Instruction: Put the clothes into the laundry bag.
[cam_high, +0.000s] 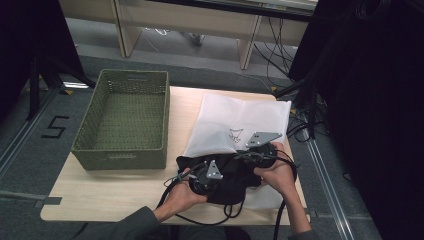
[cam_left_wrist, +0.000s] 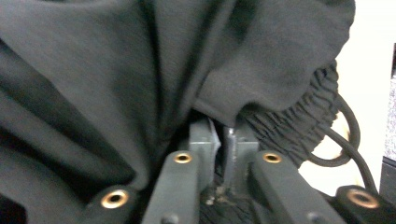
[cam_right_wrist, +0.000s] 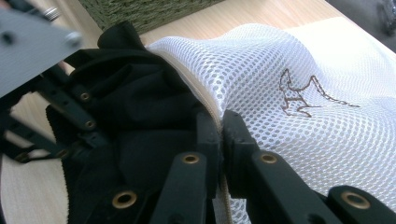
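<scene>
A white mesh bag (cam_high: 240, 120) with a small brown print lies flat on the table, its mouth toward the person. A black garment (cam_high: 230, 182) is bunched at that mouth, partly inside it. My right gripper (cam_right_wrist: 220, 123) is shut on the bag's zipped rim (cam_right_wrist: 210, 100) and lifts it off the black cloth (cam_right_wrist: 135, 107). My left gripper (cam_left_wrist: 223, 133) has its jaws together with a fold of the black garment (cam_left_wrist: 116, 70) pinched between them. An elastic waistband (cam_left_wrist: 299, 135) with a black drawcord shows beside it. In the high view both grippers (cam_high: 220, 172) (cam_high: 250, 150) sit close together over the garment.
A green woven basket (cam_high: 125, 117) stands on the left part of the wooden table (cam_high: 115, 192), with nothing in it. Black cables trail from the grippers over the table's near edge. Beyond the table are a desk's legs and dark stands.
</scene>
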